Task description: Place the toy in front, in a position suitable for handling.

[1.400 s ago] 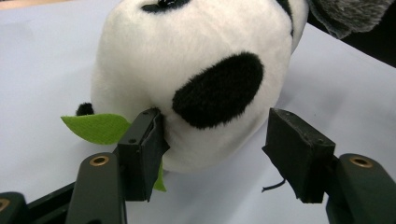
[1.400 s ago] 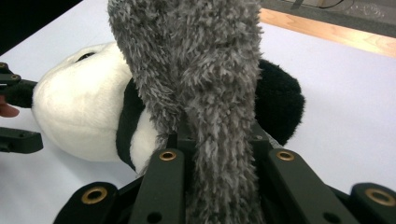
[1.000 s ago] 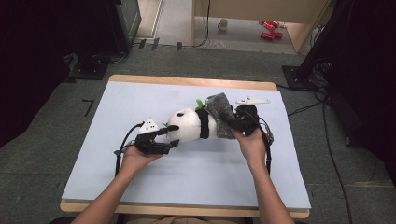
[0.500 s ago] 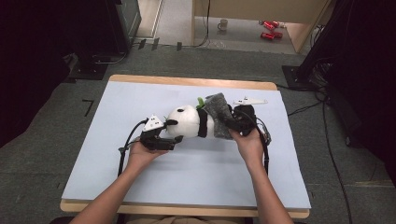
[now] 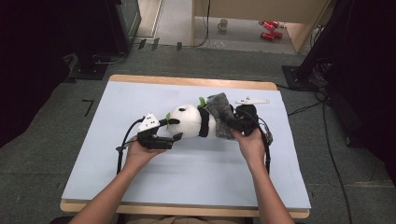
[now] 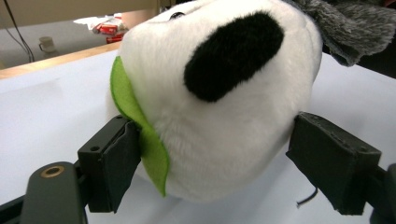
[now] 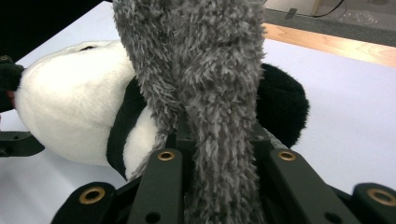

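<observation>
The panda plush [image 5: 191,122] lies on its side mid-bench [image 5: 116,182], with the grey fuzzy cloth [image 5: 219,112] draped over its body. The left gripper [image 5: 166,140] is at the head, jaws wide on either side of it, one pad touching the green felt leaf [image 6: 140,126], the other just clear. The right gripper [image 5: 233,123] has its jaws clamped tight on the grey cloth.

No readable text, labels, brands, numbers or signs anywhere in these views.
</observation>
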Demonstrator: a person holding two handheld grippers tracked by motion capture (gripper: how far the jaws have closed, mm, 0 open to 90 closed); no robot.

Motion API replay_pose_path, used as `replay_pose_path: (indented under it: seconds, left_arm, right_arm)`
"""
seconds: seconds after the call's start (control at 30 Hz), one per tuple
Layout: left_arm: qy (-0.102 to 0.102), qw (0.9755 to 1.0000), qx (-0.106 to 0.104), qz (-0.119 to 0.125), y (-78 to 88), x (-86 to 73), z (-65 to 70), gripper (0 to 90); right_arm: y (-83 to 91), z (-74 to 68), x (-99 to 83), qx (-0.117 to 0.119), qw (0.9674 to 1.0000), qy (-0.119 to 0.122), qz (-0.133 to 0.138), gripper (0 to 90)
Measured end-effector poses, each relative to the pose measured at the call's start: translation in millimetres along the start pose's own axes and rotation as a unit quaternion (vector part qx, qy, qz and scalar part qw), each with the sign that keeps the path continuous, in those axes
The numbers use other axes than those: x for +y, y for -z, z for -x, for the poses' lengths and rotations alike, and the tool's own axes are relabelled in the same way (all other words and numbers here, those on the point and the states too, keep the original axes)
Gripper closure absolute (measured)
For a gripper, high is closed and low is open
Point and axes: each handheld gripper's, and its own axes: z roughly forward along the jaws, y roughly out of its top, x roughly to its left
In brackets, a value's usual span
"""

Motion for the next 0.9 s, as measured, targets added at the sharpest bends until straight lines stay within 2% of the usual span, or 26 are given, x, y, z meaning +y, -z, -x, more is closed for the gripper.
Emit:
replay_pose_path:
  seconds: [0.07,0.13,0.2,0.23,0.27,0.3,0.37,0.4,0.47,0.53,0.63,0.7,0.83,0.9]
  left_arm:
    - [0.000,1.0000,0.003,-0.007,-5.0,-0.5,0.2,13.8]
    - [-0.010,0.9996,0.023,-0.014,-12.1,-1.9,1.2,13.5]
    - [-0.010,0.9991,0.036,-0.019,-16.9,-3.7,0.8,16.3]
    - [-0.010,0.9989,0.041,-0.022,-17.7,-4.3,0.0,20.5]
    - [-0.004,0.9987,0.044,-0.025,-18.8,-4.9,-1.0,30.5]
    - [0.007,0.9985,0.046,-0.030,-18.7,-5.0,-2.1,30.5]
    - [0.025,0.9979,0.045,-0.037,-17.1,-4.2,-2.9,40.5]
    - [0.029,0.9977,0.044,-0.043,-15.7,-3.7,-3.0,48.4]
    - [0.049,0.9972,0.029,-0.048,-12.6,-3.2,-5.3,53.0]
    - [0.073,0.9957,0.015,-0.054,-8.6,-2.6,-9.0,54.9]
    - [0.093,0.9939,0.002,-0.059,-1.5,0.3,-7.3,58.7]
    - [0.120,0.9907,-0.010,-0.065,4.0,4.7,-3.7,59.6]
    - [0.148,0.9856,-0.032,-0.076,17.7,12.5,7.7,59.4]
    - [0.160,0.9830,-0.045,-0.079,23.4,10.6,15.0,58.9]
  right_arm:
    - [-0.7,-1.9,0.3,0.002,1.0000,-0.001,0.001,74.8]
    - [-0.9,-2.5,0.5,0.003,1.0000,0.002,0.001,74.7]
    - [-1.0,-4.8,0.6,0.002,1.0000,0.004,0.001,74.6]
    - [-1.2,-5.9,0.8,0.002,1.0000,0.003,0.001,74.5]
    - [-1.5,-6.5,1.1,0.008,1.0000,0.002,0.004,74.5]
    - [-1.5,-6.5,1.1,0.008,1.0000,0.002,0.004,74.5]
    - [-1.4,-8.5,1.9,0.015,0.9999,-0.001,0.008,74.6]
    - [-0.7,-11.9,3.8,0.016,0.9998,0.003,0.008,74.6]
    - [1.2,-15.3,6.3,0.018,0.9998,0.006,0.007,74.5]
    - [2.4,-16.8,7.5,0.020,0.9997,0.007,0.008,74.5]
    - [6.7,-22.7,11.7,0.031,0.9995,0.005,0.009,74.6]
    - [10.6,-29.3,15.4,0.039,0.9991,0.012,0.010,74.7]
    - [21.6,-48.6,24.7,0.064,0.9975,0.020,0.020,74.7]
    - [24.8,-61.1,28.3,0.080,0.9963,0.025,0.021,74.6]
